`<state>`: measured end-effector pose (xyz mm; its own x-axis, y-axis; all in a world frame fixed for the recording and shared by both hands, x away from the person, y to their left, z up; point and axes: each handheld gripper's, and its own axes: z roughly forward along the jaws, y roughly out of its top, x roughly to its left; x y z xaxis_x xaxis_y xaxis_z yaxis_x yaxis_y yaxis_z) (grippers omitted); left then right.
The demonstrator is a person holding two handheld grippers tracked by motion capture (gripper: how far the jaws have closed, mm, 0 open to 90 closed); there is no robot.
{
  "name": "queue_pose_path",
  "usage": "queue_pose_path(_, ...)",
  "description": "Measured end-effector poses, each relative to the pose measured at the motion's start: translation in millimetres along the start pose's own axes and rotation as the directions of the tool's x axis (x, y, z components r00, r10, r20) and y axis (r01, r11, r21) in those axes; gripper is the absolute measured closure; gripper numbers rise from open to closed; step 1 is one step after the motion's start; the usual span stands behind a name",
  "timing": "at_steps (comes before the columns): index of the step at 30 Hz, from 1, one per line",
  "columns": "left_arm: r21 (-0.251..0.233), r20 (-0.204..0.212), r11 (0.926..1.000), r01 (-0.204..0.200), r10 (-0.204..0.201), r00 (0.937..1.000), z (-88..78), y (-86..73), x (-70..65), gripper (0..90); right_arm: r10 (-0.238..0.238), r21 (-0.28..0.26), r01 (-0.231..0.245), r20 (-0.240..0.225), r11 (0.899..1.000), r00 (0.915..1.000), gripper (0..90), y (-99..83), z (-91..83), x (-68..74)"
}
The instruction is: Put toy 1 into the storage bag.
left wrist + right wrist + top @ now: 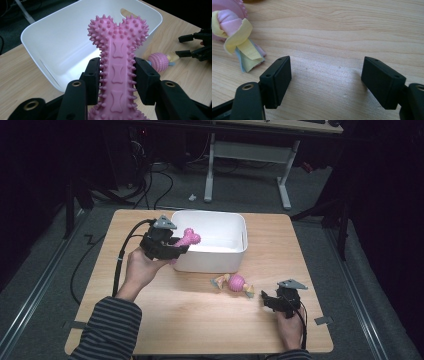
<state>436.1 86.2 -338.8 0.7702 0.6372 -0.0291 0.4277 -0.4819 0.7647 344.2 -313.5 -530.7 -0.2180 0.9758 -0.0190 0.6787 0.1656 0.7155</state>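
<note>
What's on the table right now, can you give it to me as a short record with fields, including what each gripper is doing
surface: wooden table
container: white bin, far centre of the table
left gripper: shut on the pink spiky bone toy, held at the bin's near-left edge, with the toy's knobbed end over the bin
right gripper: open, holding nothing, low over the table at the near right
loose item: pink ball toy with fabric strips, on the table in front of the bin
</note>
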Motion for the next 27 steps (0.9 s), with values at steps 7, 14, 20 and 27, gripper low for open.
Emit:
queue_pose_path(7,0.002,-0.005,0.9999,-0.014,0.014,0.9999,15.4,22.7,3.0,58.9,0.000,-0.001,0.000,-0.001,1.000,1.0000,24.4,0.0,0.1,0.0)
queue_pose_path(14,-0.038,0.001,0.9976,0.058,-0.058,0.9983,28.5,30.8,17.6,58.6,-0.003,-0.002,0.003,-0.002,1.000,1.0000,24.4,0.0,0.2,0.0)
queue_pose_path(20,0.007,-0.022,0.9987,0.051,-0.051,0.9984,49.9,34.7,23.8,58.6,-0.001,-0.001,0.001,-0.003,1.000,1.0000,24.4,0.1,0.1,0.1)
queue_pose_path(27,0.029,-0.040,0.9974,0.065,-0.064,0.9971,68.7,33.1,28.3,58.4,-0.005,-0.001,0.005,-0.005,1.000,1.0000,24.3,0.1,0.1,0.1)
